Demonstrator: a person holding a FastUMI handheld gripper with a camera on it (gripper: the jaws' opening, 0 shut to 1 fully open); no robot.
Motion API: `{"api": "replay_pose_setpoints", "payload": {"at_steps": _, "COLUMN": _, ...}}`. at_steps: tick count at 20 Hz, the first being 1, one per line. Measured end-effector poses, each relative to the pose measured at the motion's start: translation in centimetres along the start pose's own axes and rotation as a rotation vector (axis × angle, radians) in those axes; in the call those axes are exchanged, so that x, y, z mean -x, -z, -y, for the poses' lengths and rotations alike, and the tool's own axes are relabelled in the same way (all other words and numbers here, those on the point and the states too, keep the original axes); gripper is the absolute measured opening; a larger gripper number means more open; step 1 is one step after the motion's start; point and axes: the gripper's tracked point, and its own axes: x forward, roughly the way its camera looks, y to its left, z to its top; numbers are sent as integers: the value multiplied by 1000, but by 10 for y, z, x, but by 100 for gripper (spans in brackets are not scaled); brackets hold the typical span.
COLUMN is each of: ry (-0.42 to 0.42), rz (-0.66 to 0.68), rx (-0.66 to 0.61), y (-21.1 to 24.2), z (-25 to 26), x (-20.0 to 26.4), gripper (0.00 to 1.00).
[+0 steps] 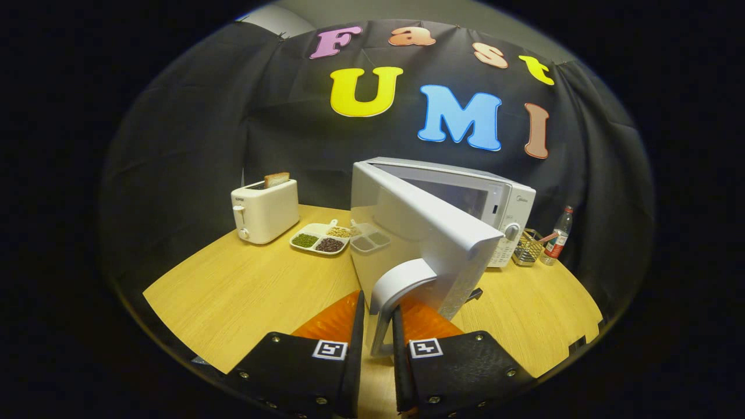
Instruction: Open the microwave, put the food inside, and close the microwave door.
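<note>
The gripper (378,326) has its two fingers closed on the curved white handle (396,291) of the microwave door (425,233), one finger on each side, both pressing on it. The door is swung part way open toward the fingers. The white box-shaped microwave (489,198) sits near the back right of the light wooden worktop (244,291). A white plate with sections (320,237), holding green, dark and pale beans, lies just left of the door, toward the back of the worktop. A white toaster (265,210) with a slice of bread (276,179) sticking up stands left of the plate. A wire basket (528,249) and a clear bottle with a red label (559,235) stand at the worktop's right edge, beside the microwave.
</note>
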Motion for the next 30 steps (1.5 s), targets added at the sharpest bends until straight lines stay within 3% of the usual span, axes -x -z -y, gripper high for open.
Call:
{"api": "replay_pose_setpoints", "payload": {"at_steps": 7, "ry": -54, "rz": -16, "rx": 3, "y": 1, "z": -39, "x": 14, "gripper": 29}}
{"api": "replay_pose_setpoints", "payload": {"at_steps": 10, "ry": -127, "rz": -19, "rx": 3, "y": 1, "z": -54, "x": 26, "gripper": 31}}
{"api": "replay_pose_setpoints", "payload": {"at_steps": 11, "ry": -186, "rz": -10, "rx": -15, "y": -2, "z": -65, "x": 34, "gripper": 31}}
{"api": "replay_pose_setpoints", "payload": {"at_steps": 12, "ry": -223, "rz": 3, "rx": -22, "y": -7, "z": -72, "x": 41, "gripper": 45}}
{"api": "replay_pose_setpoints", "payload": {"at_steps": 17, "ry": -392, "rz": 60, "rx": -57, "y": -29, "z": -85, "x": 74, "gripper": 62}}
{"api": "replay_pose_setpoints", "payload": {"at_steps": 18, "ry": -414, "rz": 79, "rx": -65, "y": -35, "z": -83, "x": 82, "gripper": 75}}
{"api": "replay_pose_setpoints", "payload": {"at_steps": 20, "ry": -408, "rz": 112, "rx": -61, "y": -42, "z": -68, "x": 93, "gripper": 90}}
{"api": "replay_pose_setpoints", "payload": {"at_steps": 25, "ry": -312, "rz": 188, "rx": -96, "y": -58, "z": -5, "x": 104, "gripper": 90}}
{"api": "replay_pose_setpoints", "payload": {"at_steps": 30, "ry": -160, "rz": 134, "rx": -132, "y": -38, "z": 66, "x": 85, "gripper": 90}}
